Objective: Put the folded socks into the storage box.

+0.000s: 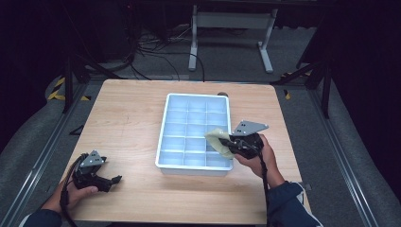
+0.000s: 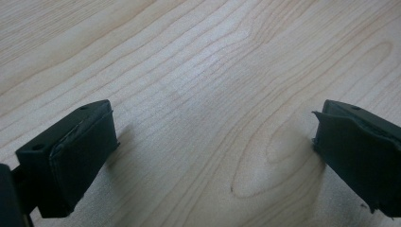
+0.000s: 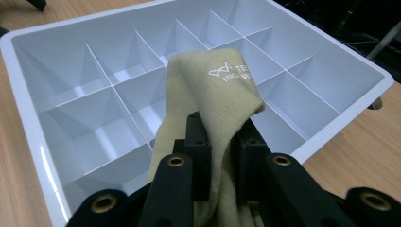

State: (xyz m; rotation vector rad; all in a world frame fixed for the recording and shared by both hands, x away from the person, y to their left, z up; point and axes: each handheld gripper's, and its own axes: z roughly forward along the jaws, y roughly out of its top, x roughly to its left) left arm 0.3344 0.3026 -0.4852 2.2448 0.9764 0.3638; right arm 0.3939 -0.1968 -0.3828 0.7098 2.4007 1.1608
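A pale yellow-green sock (image 3: 210, 94) with white lettering is pinched between the black jaws of my right gripper (image 3: 222, 137). In the high view that right gripper (image 1: 227, 141) holds the sock (image 1: 218, 140) over the right edge of a white divided tray (image 1: 162, 127), above the compartments near its front right corner. The tray's compartments (image 3: 94, 127) look empty. My left gripper (image 1: 113, 180) rests low on the wooden table at the front left, far from the tray. Its jaws stand wide apart with bare table (image 2: 213, 127) between them.
The wooden table (image 1: 123, 113) has open room to the left of the tray and along its front edge. A small dark round object (image 1: 222, 94) sits just behind the tray's far right corner. Beyond the table stand a white frame and cables on the floor.
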